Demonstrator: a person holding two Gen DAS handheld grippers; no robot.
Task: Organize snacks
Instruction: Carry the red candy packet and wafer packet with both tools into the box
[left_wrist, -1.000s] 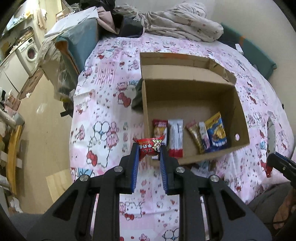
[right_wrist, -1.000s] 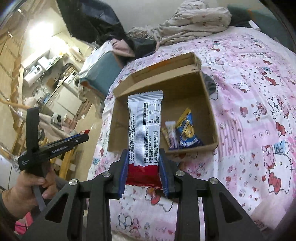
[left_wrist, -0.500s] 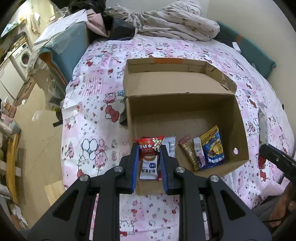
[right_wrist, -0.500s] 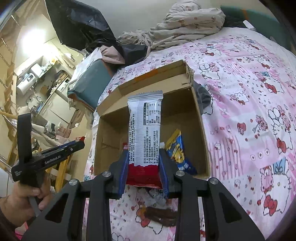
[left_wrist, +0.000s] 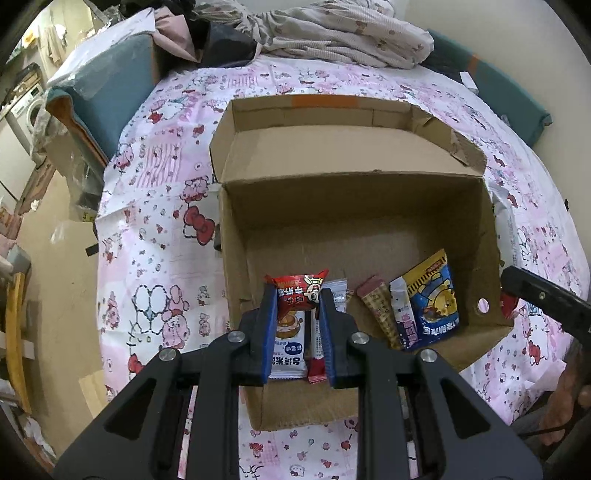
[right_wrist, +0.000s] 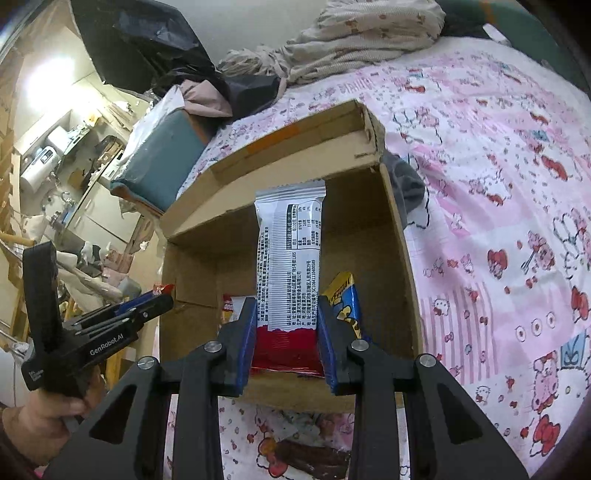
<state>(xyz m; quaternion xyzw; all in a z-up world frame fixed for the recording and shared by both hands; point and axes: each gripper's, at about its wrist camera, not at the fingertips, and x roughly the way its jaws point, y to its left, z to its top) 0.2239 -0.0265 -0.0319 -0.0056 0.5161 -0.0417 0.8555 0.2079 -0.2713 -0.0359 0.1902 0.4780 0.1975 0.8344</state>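
An open cardboard box (left_wrist: 354, 221) lies on the bed; it also shows in the right wrist view (right_wrist: 369, 236). My left gripper (left_wrist: 298, 325) is shut on a small red snack packet (left_wrist: 298, 293) and holds it over the box's near left corner, above a white packet (left_wrist: 290, 349). A blue and yellow packet (left_wrist: 430, 302) and a brown bar (left_wrist: 378, 310) lie in the box at the right. My right gripper (right_wrist: 286, 332) is shut on a long silver and red snack packet (right_wrist: 290, 258), held upright over the box's near edge.
The pink patterned bedsheet (left_wrist: 159, 206) surrounds the box. Crumpled bedding (left_wrist: 343, 33) and a teal cushion (left_wrist: 103, 92) lie at the far end. The bed's left edge drops to the floor (left_wrist: 44, 229). A dark wrapper (right_wrist: 325, 458) lies on the sheet before the box.
Both grippers have moved forward toward the box with their packets. The left one now hangs over the box's near left corner; the right one is at the near edge.
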